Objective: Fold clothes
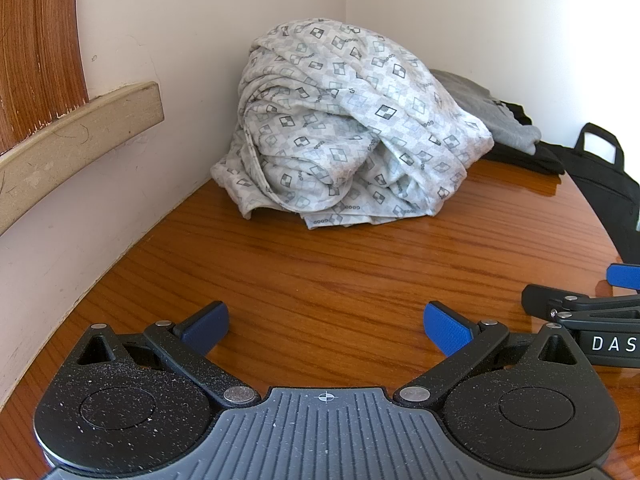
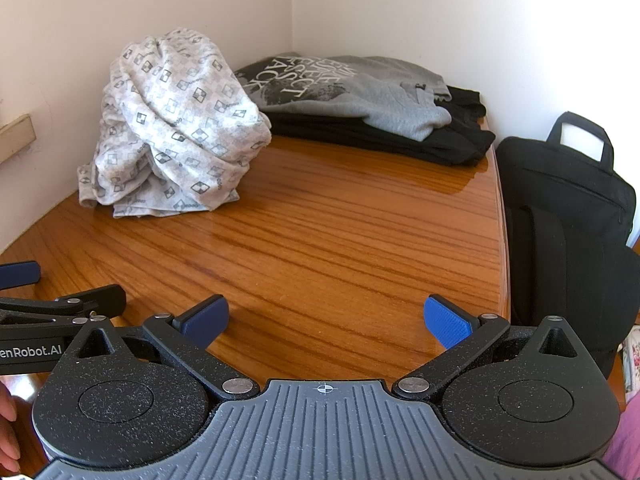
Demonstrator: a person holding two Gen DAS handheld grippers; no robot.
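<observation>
A crumpled white garment with a grey diamond print (image 1: pixel 344 128) sits in a heap on the wooden table (image 1: pixel 320 272), in the back corner by the walls. It also shows in the right wrist view (image 2: pixel 176 128), at the left rear. My left gripper (image 1: pixel 326 330) is open and empty, low over the table, well short of the heap. My right gripper (image 2: pixel 326 326) is open and empty beside it, to its right. Each gripper shows at the edge of the other's view.
A grey printed shirt (image 2: pixel 360 88) lies on folded black clothes (image 2: pixel 400 136) at the back right of the table. A black bag (image 2: pixel 568 216) stands off the table's right edge. Walls close the left and back sides. A wooden rail (image 1: pixel 72 140) juts from the left wall.
</observation>
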